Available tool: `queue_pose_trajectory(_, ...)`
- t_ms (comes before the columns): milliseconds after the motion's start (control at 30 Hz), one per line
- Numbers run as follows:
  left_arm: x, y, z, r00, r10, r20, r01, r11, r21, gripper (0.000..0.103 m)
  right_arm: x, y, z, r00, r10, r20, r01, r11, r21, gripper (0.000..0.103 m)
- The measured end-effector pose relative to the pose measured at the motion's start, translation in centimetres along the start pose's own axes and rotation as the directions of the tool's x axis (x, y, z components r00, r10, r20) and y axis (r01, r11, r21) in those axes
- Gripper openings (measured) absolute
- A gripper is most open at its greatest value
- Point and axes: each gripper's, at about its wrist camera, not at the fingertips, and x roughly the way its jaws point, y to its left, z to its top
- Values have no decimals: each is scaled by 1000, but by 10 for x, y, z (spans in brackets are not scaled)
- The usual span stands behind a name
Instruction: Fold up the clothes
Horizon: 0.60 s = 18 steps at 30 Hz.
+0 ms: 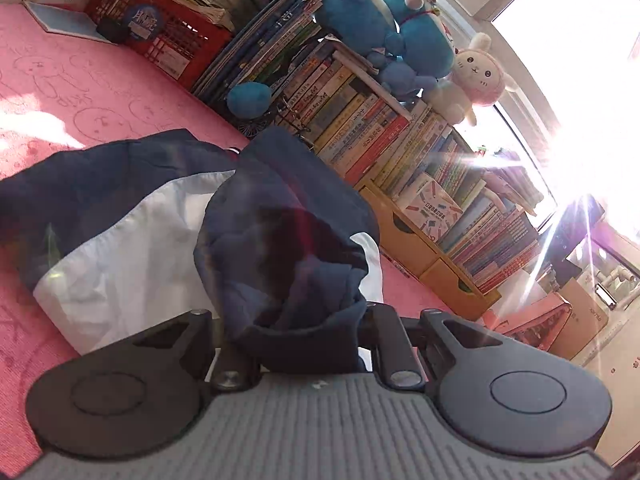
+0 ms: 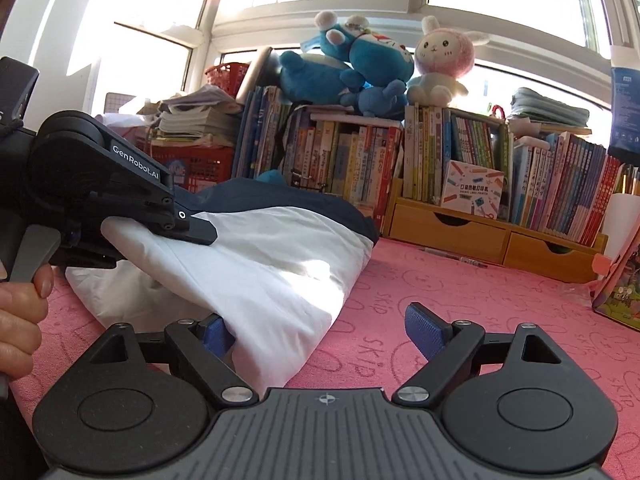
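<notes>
A navy and white garment [image 1: 120,248] lies rumpled on the pink mat [image 1: 80,92]. In the left wrist view a bunch of its navy cloth rises right at my left gripper [image 1: 304,320] and hides both fingertips; the jaws stand close together, shut on it. The right wrist view shows the same left gripper [image 2: 200,234], held by a hand [image 2: 20,320], with its tip on the white part of the garment [image 2: 280,248]. My right gripper [image 2: 320,332] is open low over the mat. A white fold lies against its left blue pad [image 2: 218,336], while the right pad [image 2: 424,330] is bare.
Rows of books [image 2: 352,160] stand behind the garment on wooden drawers [image 2: 480,236], with blue and pink plush toys [image 2: 360,64] on top. A red crate [image 2: 192,164] with stacked papers stands at the back left. A colourful bag [image 2: 620,280] sits at the right.
</notes>
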Motion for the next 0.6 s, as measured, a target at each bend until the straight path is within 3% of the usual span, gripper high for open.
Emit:
queue_pose_trajectory(133, -9, 4, 17, 996, 68, 64, -74, 993, 87, 14, -2, 26, -3, 1000, -22, 14, 24, 984, -176, 92)
queue_pose_trajectory(267, -13, 10, 24, 990, 104, 98, -113, 989, 94, 14, -1, 51, -9, 997, -63, 36, 71, 942, -329, 94)
queue_pose_trajectory(400, -19, 27, 23, 984, 144, 106, -151, 986, 65, 14, 1, 47, -7, 999, -37, 17, 41, 952, -304, 96)
queue_pose_trajectory(467, -23, 26, 15, 971, 191, 143, -211, 967, 143, 15, 2, 43, -6, 1000, -26, 7, 27, 959, -282, 97)
queue_pose_trajectory(600, -22, 12, 1, 942, 258, 214, -316, 895, 315, 19, 3, 43, -5, 1000, -30, 0, 29, 961, -275, 100)
